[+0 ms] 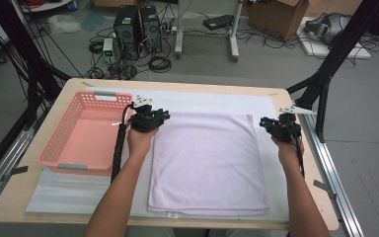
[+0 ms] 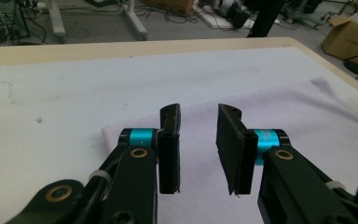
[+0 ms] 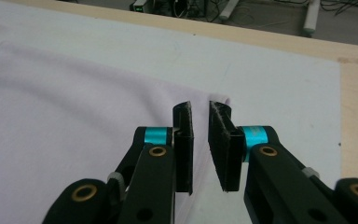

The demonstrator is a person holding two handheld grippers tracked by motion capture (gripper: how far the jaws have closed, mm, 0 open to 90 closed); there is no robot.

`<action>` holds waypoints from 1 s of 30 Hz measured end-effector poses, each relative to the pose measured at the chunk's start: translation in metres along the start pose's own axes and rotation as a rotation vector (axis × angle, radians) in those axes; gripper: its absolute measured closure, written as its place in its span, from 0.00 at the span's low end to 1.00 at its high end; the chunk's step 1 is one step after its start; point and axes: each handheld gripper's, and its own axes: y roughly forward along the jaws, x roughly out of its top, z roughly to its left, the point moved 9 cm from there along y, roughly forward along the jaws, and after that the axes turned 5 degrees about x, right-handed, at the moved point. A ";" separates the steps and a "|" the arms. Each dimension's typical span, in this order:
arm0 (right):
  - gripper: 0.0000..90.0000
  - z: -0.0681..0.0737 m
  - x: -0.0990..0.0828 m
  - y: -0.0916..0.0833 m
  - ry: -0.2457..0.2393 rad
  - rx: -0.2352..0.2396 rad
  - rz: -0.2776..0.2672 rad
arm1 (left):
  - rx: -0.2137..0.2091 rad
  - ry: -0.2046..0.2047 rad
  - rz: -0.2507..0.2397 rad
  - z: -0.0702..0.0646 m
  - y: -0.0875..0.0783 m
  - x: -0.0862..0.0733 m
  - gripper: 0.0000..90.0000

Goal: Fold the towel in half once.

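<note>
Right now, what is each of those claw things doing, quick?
Left gripper: open, holding nothing, above the pink towel's far left corner.
Right gripper: open by a narrow gap, holding nothing, above its far right corner.

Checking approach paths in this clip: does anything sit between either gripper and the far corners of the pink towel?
Nothing visible does. The left gripper hangs open above the far left corner of the towel, the right gripper open above the far right corner. The pink basket stands off to the left.
</note>
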 end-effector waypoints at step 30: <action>0.68 0.065 -0.102 -0.081 -0.069 0.085 0.052 | -0.097 0.063 0.017 -0.038 -0.099 -0.095 0.63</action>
